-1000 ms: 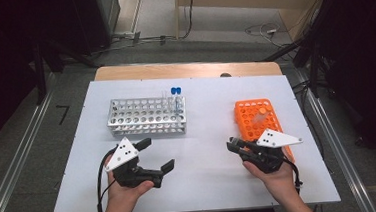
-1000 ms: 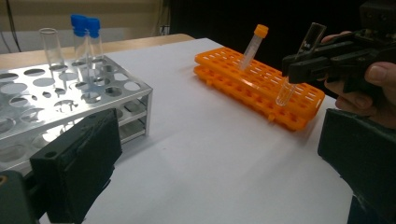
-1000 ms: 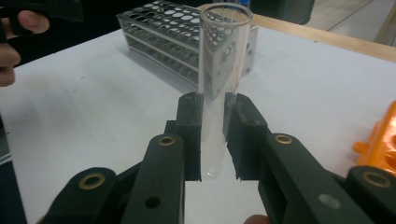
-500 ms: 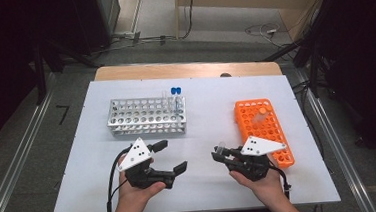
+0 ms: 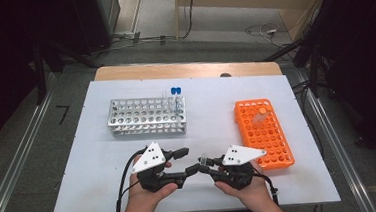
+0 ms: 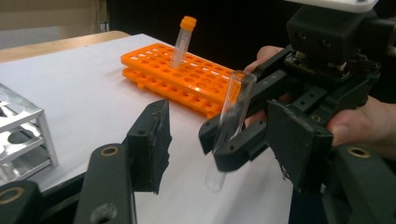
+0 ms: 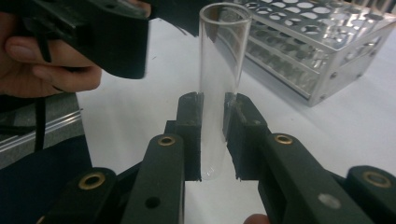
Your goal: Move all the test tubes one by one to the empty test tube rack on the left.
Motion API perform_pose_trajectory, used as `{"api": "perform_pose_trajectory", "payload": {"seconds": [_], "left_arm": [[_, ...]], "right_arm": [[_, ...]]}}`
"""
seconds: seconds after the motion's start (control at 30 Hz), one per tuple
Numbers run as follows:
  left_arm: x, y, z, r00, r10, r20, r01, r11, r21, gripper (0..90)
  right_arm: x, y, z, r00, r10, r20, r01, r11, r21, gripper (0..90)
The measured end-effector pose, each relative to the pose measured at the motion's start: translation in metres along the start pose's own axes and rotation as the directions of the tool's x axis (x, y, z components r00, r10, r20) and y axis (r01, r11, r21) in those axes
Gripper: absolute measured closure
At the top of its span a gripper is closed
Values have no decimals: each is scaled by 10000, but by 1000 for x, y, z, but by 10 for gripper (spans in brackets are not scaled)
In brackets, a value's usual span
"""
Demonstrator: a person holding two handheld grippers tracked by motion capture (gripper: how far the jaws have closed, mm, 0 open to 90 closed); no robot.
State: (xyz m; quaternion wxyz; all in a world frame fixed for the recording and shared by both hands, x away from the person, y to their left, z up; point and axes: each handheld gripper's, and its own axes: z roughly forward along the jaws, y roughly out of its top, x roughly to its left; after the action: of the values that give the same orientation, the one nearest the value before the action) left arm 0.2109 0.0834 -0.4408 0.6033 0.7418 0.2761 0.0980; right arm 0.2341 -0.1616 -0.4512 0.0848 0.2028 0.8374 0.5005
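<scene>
- The right gripper [image 5: 203, 161] is clamped on a clear, capless test tube [image 7: 218, 84]; the tube stands roughly upright between its pads, open mouth up, gripped near its lower half.
- The left gripper [image 6: 219, 140] has its jaws apart around the same tube, and they have just been closing; the tube sits between them, but the pads do not yet press on it.
- Judged risk: the left jaws close off-centre, since the tube leans a little in the left gripper view and lies nearer the far pad [image 6: 299, 144] than the near one [image 6: 152, 140]. One pad would then strike first and lever the smooth glass-like wall out of the right gripper's hold.
- Second risk: the two sets of jaws are crowded tip to tip, so the left pads may catch on the right gripper's fingers rather than on the tube.
- Third risk: if the right gripper lets go before the left has a firm hold, the tube drops onto the white table [image 5: 99, 157] below and rolls.
- Beyond the right gripper lies the orange rack [image 5: 263, 133] with one orange-capped tube [image 6: 183, 41] standing in it, well apart.
- Ahead of the left gripper stands the metal rack [image 5: 147, 116] with blue-capped tubes [image 5: 176, 91] at its far corner.
- Nothing lies between the grippers and either rack.
</scene>
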Motion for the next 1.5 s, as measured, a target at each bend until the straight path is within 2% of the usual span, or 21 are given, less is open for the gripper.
{"api": "perform_pose_trajectory", "payload": {"seconds": [0.27, 0.63, 0.7, 1.0, 1.2, 1.33, 1.5], "left_arm": [[-4, 0, 4, 9988, 110, 487, -115, 9999, 104, 562], [-6, -2, 8, 9968, 253, 752, -272, 9993, 253, 705], [-7, -2, 8, 9970, 328, 696, -346, 9991, 251, 741], [-9, -1, 8, 9979, 528, 372, -531, 9985, 94, 765], [-6, 0, 2, 9987, 495, 73, -495, 9988, -24, 765], [-3, 1, -2, 9989, 466, -76, -466, 9988, -117, 765], [-1, 1, -5, 9987, 435, -258, -439, 9990, -129, 765]], "right_arm": [[10, 1, 7, 9989, -244, -401, 248, 9996, 111, 739], [14, 2, 10, 9951, -291, -940, 304, 9995, 125, 739], [14, 2, 10, 9951, -233, -963, 246, 9996, 129, 739], [12, 2, 9, 9952, -106, -971, 115, 9999, 82, 732], [11, 1, 7, 9955, -148, -932, 157, 9998, 89, 601], [8, 0, 3, 9964, -152, -835, 159, 9998, 74, 476], [-3, -2, -6, 9984, 247, -507, -249, 9997, -32, 333]]}}
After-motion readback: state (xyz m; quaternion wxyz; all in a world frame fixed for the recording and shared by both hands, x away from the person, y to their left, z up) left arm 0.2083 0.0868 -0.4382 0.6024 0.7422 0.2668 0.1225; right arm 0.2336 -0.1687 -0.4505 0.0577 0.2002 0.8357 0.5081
